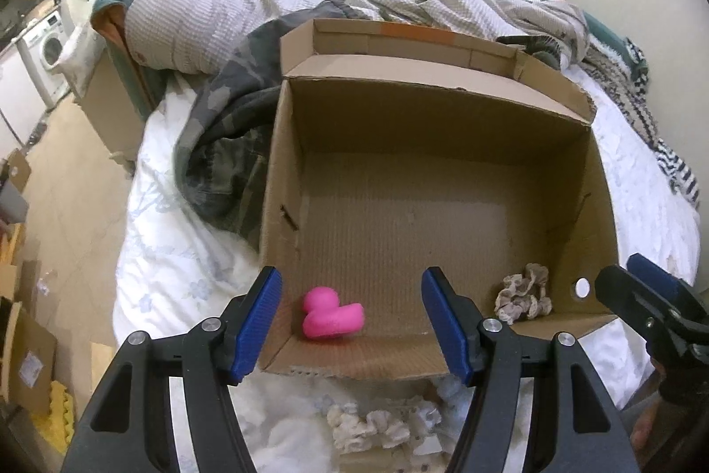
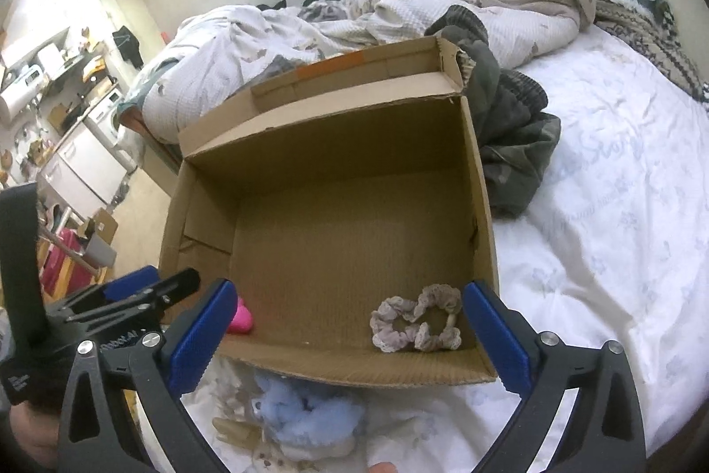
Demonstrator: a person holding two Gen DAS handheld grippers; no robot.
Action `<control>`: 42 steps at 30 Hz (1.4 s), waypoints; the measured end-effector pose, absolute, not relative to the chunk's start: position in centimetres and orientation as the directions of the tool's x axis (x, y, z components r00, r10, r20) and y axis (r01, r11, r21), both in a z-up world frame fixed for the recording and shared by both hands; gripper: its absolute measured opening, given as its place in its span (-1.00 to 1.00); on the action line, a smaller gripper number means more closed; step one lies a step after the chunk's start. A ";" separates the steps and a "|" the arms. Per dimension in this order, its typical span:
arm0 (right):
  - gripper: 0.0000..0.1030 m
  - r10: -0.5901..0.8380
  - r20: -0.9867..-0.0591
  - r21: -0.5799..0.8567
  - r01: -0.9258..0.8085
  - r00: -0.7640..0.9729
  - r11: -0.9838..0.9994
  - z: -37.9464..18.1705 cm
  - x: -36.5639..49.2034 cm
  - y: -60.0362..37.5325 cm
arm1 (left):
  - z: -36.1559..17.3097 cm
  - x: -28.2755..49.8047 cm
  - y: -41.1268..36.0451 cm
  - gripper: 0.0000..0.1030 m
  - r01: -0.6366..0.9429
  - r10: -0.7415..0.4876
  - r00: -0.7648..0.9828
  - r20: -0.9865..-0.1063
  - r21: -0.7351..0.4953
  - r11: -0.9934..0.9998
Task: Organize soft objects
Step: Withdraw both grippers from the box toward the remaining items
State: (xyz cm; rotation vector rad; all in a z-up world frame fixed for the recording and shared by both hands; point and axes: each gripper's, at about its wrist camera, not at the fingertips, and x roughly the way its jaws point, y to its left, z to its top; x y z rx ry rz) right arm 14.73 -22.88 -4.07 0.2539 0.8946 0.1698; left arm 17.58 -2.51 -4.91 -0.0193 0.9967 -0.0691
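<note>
Both our left gripper [image 1: 352,320] and right gripper [image 2: 350,333] hang wide open, empty, over the brown cardboard box [image 1: 443,110]; we reach near for what looks like a pale-blue plush toy [image 2: 305,413], pinching gently.

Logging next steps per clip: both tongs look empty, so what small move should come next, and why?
Probably lower the open right tongs toward the fluffy light-blue soft toy lying on the white bedsheet outside the brown cardboard box; the pink rubber duck is already inside.
</note>
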 end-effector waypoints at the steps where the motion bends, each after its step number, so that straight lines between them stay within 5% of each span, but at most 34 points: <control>1: 1.00 0.243 -0.750 0.279 -0.039 0.615 0.959 -4.1 14.7 -22.8 | -4.7 17.4 -2.4 0.22 0.039 -0.058 0.544 -0.837 -0.043 0.998; 42: 1.00 0.270 -0.827 0.311 0.001 0.493 0.950 -4.5 9.5 -25.4 | -5.3 10.5 1.8 0.22 -0.109 0.014 0.456 -0.890 -0.040 0.993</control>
